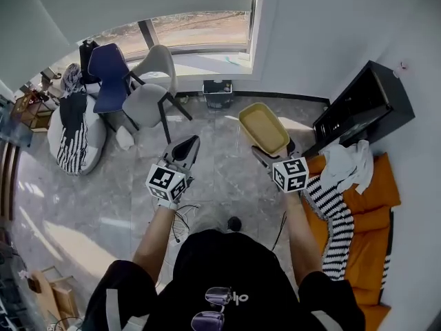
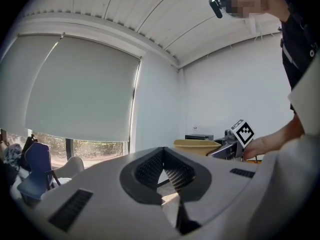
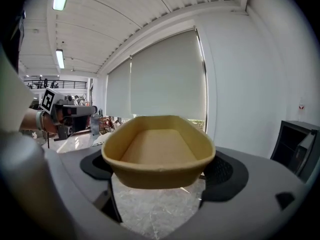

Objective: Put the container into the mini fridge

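Right tool is clamped on the sides of the yellow container, holding it level in mid-air over the floor. Left tool is squeezed closed with nothing in it. The black fridge sits off to the right, well apart from the container.

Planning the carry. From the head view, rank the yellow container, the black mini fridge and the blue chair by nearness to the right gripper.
1. The yellow container: held by the right gripper itself.
2. The black mini fridge: off to the right, against the wall.
3. The blue chair: far left, near the window.
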Available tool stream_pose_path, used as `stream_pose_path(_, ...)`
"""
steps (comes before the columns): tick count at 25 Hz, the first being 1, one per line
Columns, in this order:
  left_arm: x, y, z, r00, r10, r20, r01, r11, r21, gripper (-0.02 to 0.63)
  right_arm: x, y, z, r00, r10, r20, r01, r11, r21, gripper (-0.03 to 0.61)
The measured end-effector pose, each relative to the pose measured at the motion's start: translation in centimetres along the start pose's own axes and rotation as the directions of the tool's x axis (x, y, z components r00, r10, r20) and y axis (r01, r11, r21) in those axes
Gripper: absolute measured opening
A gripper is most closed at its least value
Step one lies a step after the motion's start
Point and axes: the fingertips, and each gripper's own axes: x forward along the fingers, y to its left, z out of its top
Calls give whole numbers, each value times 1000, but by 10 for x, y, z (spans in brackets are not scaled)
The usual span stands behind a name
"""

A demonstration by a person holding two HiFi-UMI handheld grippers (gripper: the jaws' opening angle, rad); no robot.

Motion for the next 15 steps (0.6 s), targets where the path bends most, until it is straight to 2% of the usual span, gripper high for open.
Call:
stream_pose_path(7, 74, 46, -17, 1000, -22, -16, 22, 1000, -20, 8, 62, -47, 4, 1000, -9, -16, 9, 1000, 24, 532)
stream_pose_path(15, 214, 131, -10, 995, -96, 0, 96, 995, -23, 8, 164, -139, 48, 998, -65, -10, 65, 997, 32, 532)
